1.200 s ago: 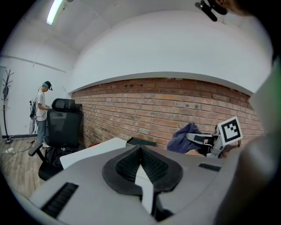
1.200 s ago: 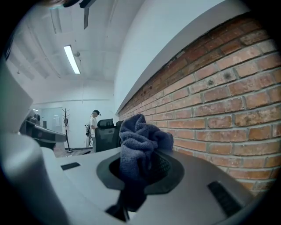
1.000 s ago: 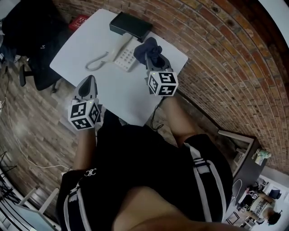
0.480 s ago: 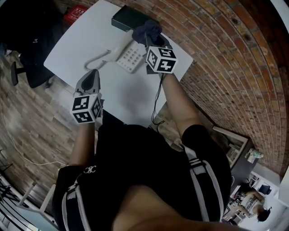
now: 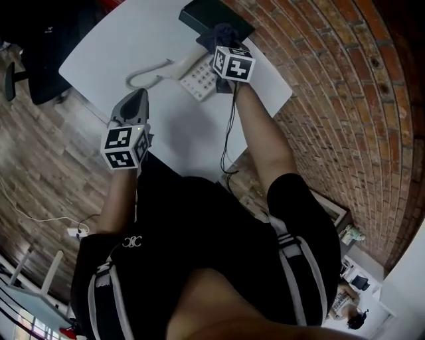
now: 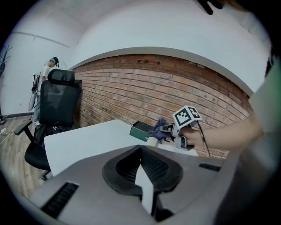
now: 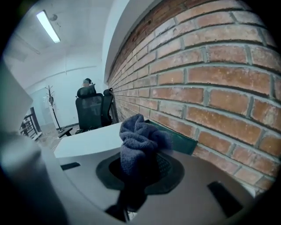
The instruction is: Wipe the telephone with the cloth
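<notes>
Since the earlier frame the right gripper [image 5: 220, 45], jaws clamped on the dark cloth [image 5: 223, 31], has been carried to upper centre, where the telephone [image 5: 199, 78] is found just lower left of it on the table [image 5: 113, 46], well apart from the closed, empty left gripper [image 5: 139, 96].

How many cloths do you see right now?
1. The cloth is clamped in the right gripper at the telephone's far end, near the dark box. Others could be hidden behind the arms.
</notes>
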`<control>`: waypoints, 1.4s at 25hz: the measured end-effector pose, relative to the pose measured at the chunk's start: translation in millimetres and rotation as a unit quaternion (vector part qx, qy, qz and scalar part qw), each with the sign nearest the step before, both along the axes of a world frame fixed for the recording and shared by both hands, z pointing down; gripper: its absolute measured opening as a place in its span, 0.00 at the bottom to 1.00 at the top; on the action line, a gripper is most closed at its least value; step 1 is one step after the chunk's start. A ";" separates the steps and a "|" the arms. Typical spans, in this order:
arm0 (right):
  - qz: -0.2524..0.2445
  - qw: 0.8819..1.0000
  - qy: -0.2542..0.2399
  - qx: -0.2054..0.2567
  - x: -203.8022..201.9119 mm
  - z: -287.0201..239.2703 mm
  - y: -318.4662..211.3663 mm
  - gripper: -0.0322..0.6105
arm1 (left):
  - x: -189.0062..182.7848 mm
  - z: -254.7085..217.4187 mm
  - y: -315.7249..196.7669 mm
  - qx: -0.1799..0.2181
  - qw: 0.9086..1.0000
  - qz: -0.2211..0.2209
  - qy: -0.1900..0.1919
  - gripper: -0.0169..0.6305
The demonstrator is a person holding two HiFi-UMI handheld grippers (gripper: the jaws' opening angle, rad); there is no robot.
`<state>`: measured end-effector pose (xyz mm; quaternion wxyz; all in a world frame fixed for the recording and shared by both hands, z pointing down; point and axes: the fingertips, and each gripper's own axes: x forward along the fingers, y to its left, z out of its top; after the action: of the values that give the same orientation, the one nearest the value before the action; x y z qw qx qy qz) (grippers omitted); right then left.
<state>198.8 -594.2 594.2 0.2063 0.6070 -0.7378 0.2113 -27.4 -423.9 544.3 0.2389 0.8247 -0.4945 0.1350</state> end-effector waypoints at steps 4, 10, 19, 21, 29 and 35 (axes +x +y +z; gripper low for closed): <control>-0.003 0.999 0.006 -0.035 -6.8 25.0 3.0 0.12 | -7.1 4.1 1.9 -0.003 1.000 -0.004 0.001 0.02; -0.020 0.996 -0.028 -0.085 -9.8 31.2 4.8 0.12 | -13.6 1.2 5.7 0.000 1.000 -0.012 0.005 0.02; -0.128 0.981 -0.037 -0.140 -58.5 36.5 56.0 0.12 | -10.5 -10.8 23.2 0.012 1.000 -0.015 0.003 0.02; -0.154 0.977 -0.019 -0.143 -73.8 42.5 70.3 0.12 | -14.6 -12.4 28.4 0.013 1.000 -0.020 0.001 0.02; -0.193 0.968 0.029 -0.156 -98.4 65.6 106.4 0.12 | -30.5 -16.2 55.1 0.016 0.999 -0.048 -0.003 0.02; -0.223 0.955 0.072 -0.182 -120.7 78.7 127.0 0.12 | -31.6 -18.0 72.0 0.015 0.998 -0.055 -0.003 0.02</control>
<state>78.0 -467.1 672.9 0.4076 0.3930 -0.7863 0.2470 -59.0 -352.0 526.3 0.2323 0.7993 -0.5417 0.1168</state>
